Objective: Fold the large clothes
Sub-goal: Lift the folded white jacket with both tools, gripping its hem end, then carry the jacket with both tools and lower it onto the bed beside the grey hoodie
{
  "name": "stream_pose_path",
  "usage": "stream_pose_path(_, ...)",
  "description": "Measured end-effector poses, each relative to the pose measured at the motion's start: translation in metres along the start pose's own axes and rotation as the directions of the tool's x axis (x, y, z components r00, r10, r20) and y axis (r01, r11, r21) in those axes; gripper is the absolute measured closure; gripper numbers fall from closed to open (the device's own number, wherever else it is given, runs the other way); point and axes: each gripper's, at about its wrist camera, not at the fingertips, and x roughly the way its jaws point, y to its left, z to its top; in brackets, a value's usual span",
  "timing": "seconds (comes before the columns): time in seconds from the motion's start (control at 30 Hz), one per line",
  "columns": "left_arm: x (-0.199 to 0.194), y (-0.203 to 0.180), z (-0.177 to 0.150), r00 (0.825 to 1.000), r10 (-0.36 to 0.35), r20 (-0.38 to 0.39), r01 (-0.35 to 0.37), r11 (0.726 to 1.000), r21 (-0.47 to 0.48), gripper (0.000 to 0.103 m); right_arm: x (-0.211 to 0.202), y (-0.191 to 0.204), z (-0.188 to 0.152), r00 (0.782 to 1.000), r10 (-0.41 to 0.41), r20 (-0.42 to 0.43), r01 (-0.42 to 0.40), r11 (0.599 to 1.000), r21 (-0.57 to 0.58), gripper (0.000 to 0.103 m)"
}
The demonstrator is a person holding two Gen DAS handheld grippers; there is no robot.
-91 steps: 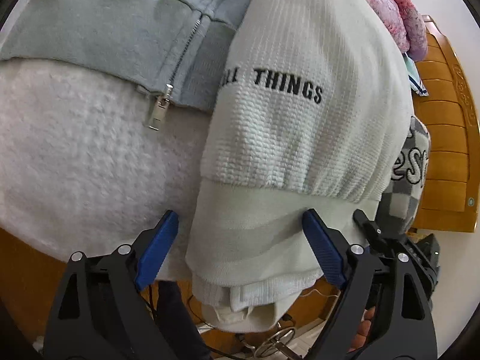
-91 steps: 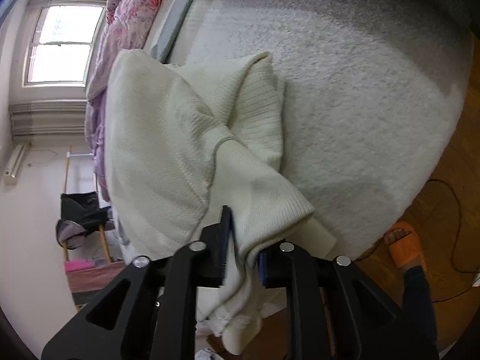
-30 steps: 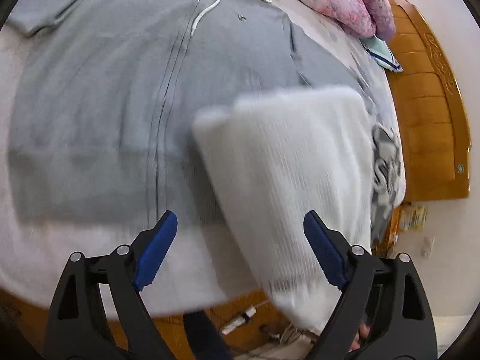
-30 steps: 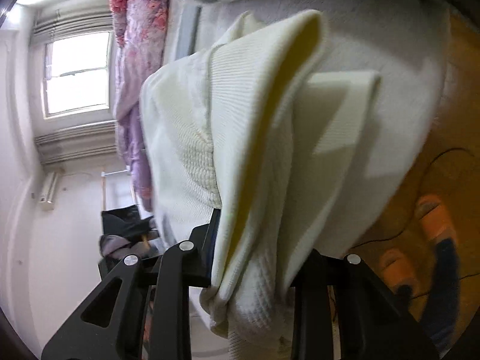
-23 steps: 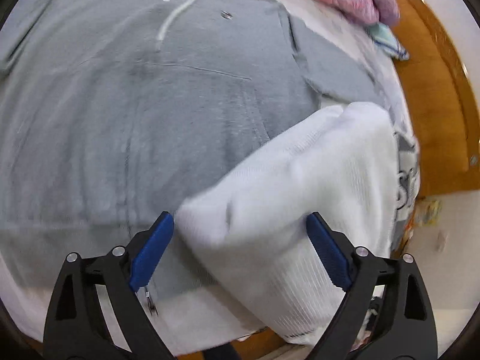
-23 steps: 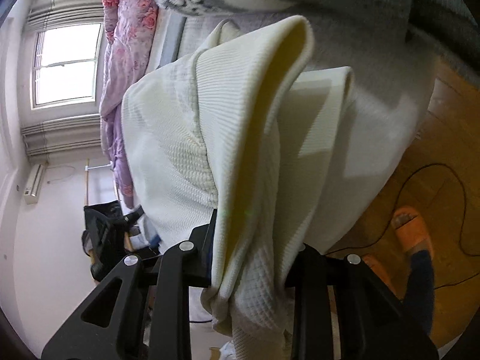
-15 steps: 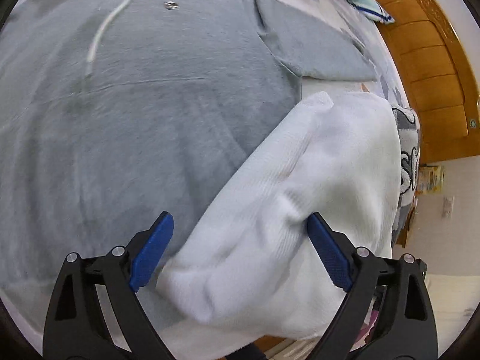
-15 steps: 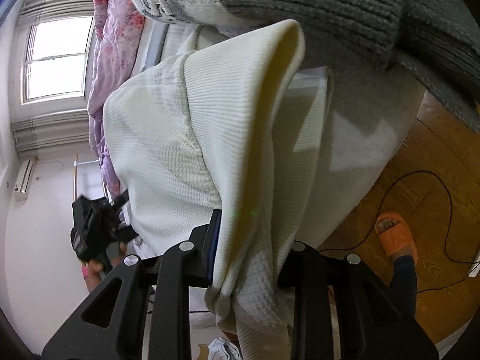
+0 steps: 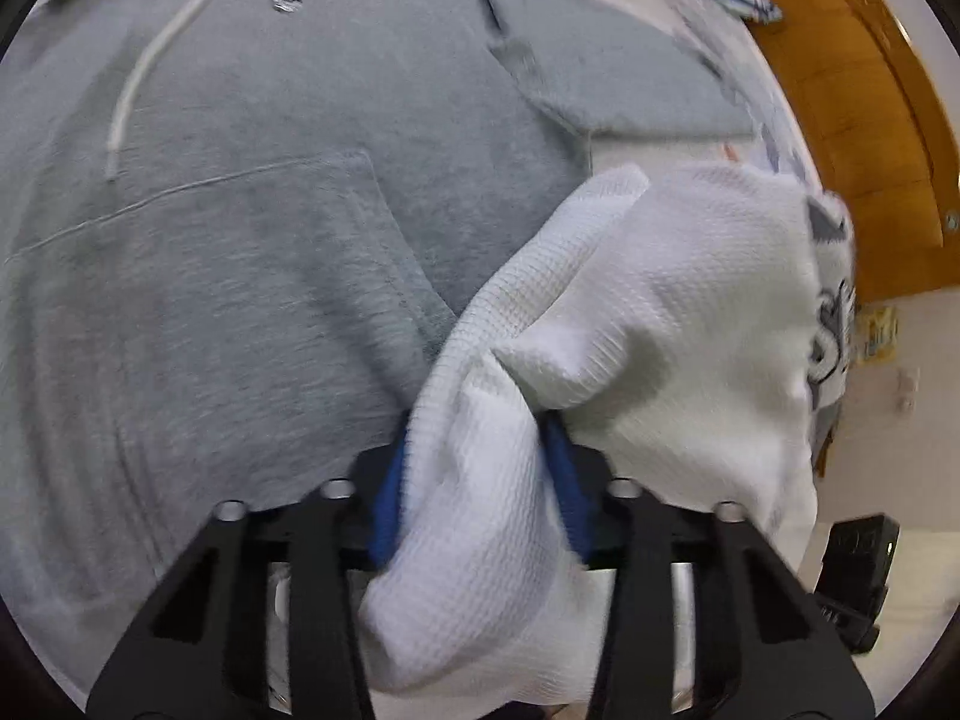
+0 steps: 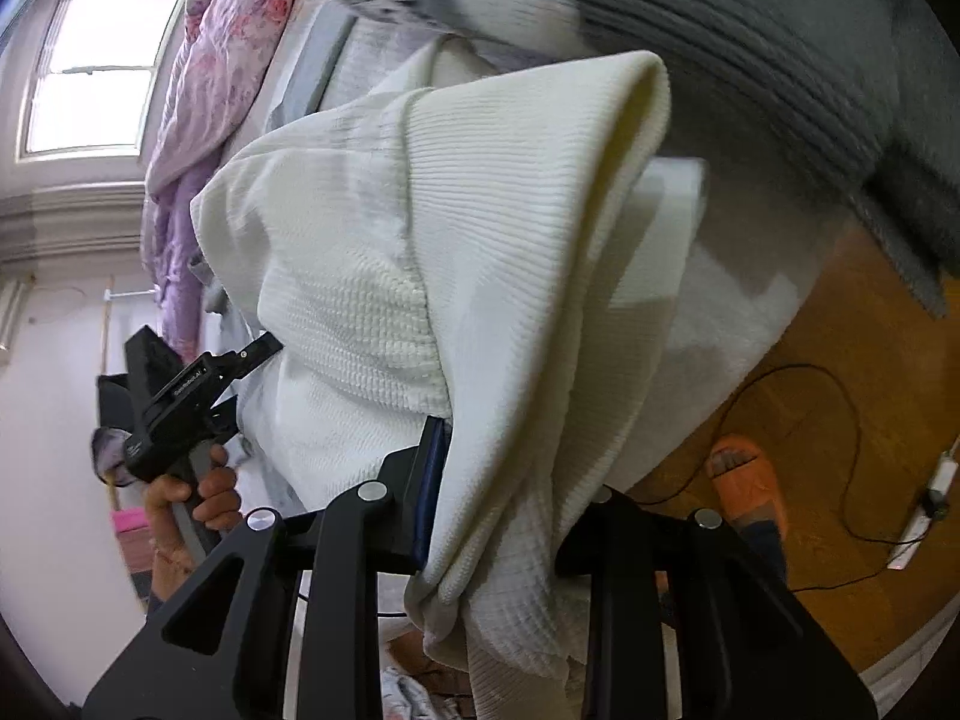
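A folded white waffle-knit sweatshirt (image 9: 660, 312) hangs between both grippers above the bed. My left gripper (image 9: 480, 480) is shut on one bunched edge of it, blue pads pressing the cloth. My right gripper (image 10: 510, 492) is shut on the other edge, where the sweatshirt (image 10: 480, 240) drapes over the fingers and hides the right pad. The left gripper also shows in the right wrist view (image 10: 180, 396), held by a hand. Below lies a grey zip hoodie (image 9: 270, 210), spread flat on the bed.
A grey and white knit garment (image 10: 750, 48) lies on the bed beside the sweatshirt. A pink floral quilt (image 10: 222, 48) is at the bed's far end. A wooden headboard (image 9: 852, 120) borders the bed. A foot in an orange slipper (image 10: 744, 480) and cables are on the wooden floor.
My left gripper was open around the sweatshirt and has now shut on its edge. Both grippers have carried the sweatshirt sideways over the grey hoodie, away from the bed's edge.
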Motion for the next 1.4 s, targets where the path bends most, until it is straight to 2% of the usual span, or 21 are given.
stream_pose_path(0.07,-0.019,-0.004,-0.007,0.998,-0.016,0.054,0.016,1.000,0.002,0.079,-0.005,0.018,-0.002,1.000,-0.004,0.016,0.004,1.000,-0.019,0.078)
stream_pose_path(0.17,-0.047,-0.020,-0.014,0.993,-0.019,0.116,0.014,0.999,0.041,0.080,-0.018,0.043,-0.004,0.999,-0.003,0.036,0.006,0.996,-0.085,0.078)
stream_pose_path(0.3,-0.092,-0.034,-0.021,0.982,-0.024,0.185,0.013,0.998,0.063,0.081,-0.042,0.071,0.000,0.997,0.045,0.059,-0.036,0.989,-0.142,0.078)
stream_pose_path(0.37,-0.119,-0.052,-0.020,0.972,-0.043,0.233,0.021,0.995,0.098,0.081,-0.060,0.080,0.005,0.994,0.077,0.084,-0.062,0.984,-0.169,0.078)
stream_pose_path(0.43,-0.143,-0.072,-0.013,0.957,-0.078,0.279,0.042,0.990,0.132,0.081,-0.083,0.089,0.013,0.985,0.124,0.121,-0.099,0.976,-0.195,0.078)
stream_pose_path(0.57,-0.161,-0.136,0.009,0.932,-0.142,0.335,0.065,0.971,0.230,0.081,-0.137,0.095,0.030,0.954,0.183,0.238,-0.128,0.965,-0.230,0.078)
stream_pose_path(0.67,-0.150,-0.194,0.037,0.919,-0.219,0.327,0.115,0.944,0.310,0.081,-0.177,0.079,0.047,0.918,0.187,0.349,-0.114,0.969,-0.221,0.078)
stream_pose_path(0.77,-0.123,-0.260,0.060,0.912,-0.276,0.304,0.141,0.906,0.400,0.080,-0.204,0.051,0.066,0.884,0.165,0.438,-0.096,0.980,-0.175,0.078)
stream_pose_path(0.9,-0.064,-0.334,0.095,0.923,-0.309,0.228,0.169,0.860,0.482,0.080,-0.217,0.002,0.095,0.842,0.131,0.523,-0.100,0.991,-0.086,0.078)
stream_pose_path(0.97,-0.036,-0.351,0.105,0.934,-0.297,0.200,0.166,0.854,0.494,0.080,-0.209,-0.017,0.105,0.834,0.102,0.542,-0.090,0.995,-0.050,0.078)
stream_pose_path(1.0,-0.021,-0.358,0.108,0.939,-0.289,0.186,0.162,0.850,0.501,0.080,-0.202,-0.028,0.111,0.835,0.076,0.545,-0.072,0.997,-0.028,0.078)
stream_pose_path(1.07,0.017,-0.369,0.116,0.959,-0.236,0.155,0.129,0.856,0.501,0.078,-0.182,-0.051,0.119,0.852,0.010,0.523,-0.023,1.000,0.018,0.078)
stream_pose_path(1.13,0.054,-0.371,0.121,0.982,-0.128,0.140,0.045,0.872,0.488,0.075,-0.159,-0.076,0.129,0.886,-0.045,0.462,0.011,0.997,0.076,0.076)
stream_pose_path(1.17,0.068,-0.370,0.122,0.986,-0.072,0.151,-0.010,0.876,0.482,0.071,-0.150,-0.082,0.132,0.891,-0.075,0.447,0.036,0.995,0.096,0.073)
stream_pose_path(1.2,0.075,-0.366,0.125,0.985,-0.044,0.164,-0.036,0.889,0.456,0.062,-0.140,-0.092,0.135,0.901,-0.110,0.421,0.066,0.991,0.117,0.065)
stream_pose_path(1.23,0.075,-0.361,0.127,0.984,-0.035,0.173,-0.044,0.899,0.435,0.057,-0.135,-0.100,0.137,0.908,-0.123,0.400,0.077,0.989,0.130,0.055)
stream_pose_path(1.27,0.072,-0.358,0.129,0.982,-0.029,0.186,-0.050,0.911,0.409,0.048,-0.139,-0.108,0.139,0.908,-0.127,0.398,0.081,0.988,0.131,0.051)
stream_pose_path(1.3,0.064,-0.354,0.129,0.978,-0.032,0.208,-0.053,0.919,0.390,0.046,-0.141,-0.108,0.139,0.908,-0.130,0.399,0.090,0.989,0.117,0.050)
stream_pose_path(1.33,0.054,-0.350,0.128,0.973,-0.037,0.227,-0.056,0.919,0.390,0.045,-0.146,-0.105,0.137,0.908,-0.146,0.393,0.122,0.989,0.086,0.050)
stream_pose_path(1.37,0.046,-0.348,0.126,0.969,-0.017,0.248,-0.083,0.919,0.386,0.036,-0.149,-0.103,0.136,0.906,-0.167,0.388,0.153,0.986,0.069,0.050)
stream_pose_path(1.4,0.037,-0.343,0.124,0.964,0.002,0.268,-0.107,0.921,0.376,0.034,-0.154,-0.100,0.133,0.905,-0.199,0.377,0.197,0.979,0.044,0.047)
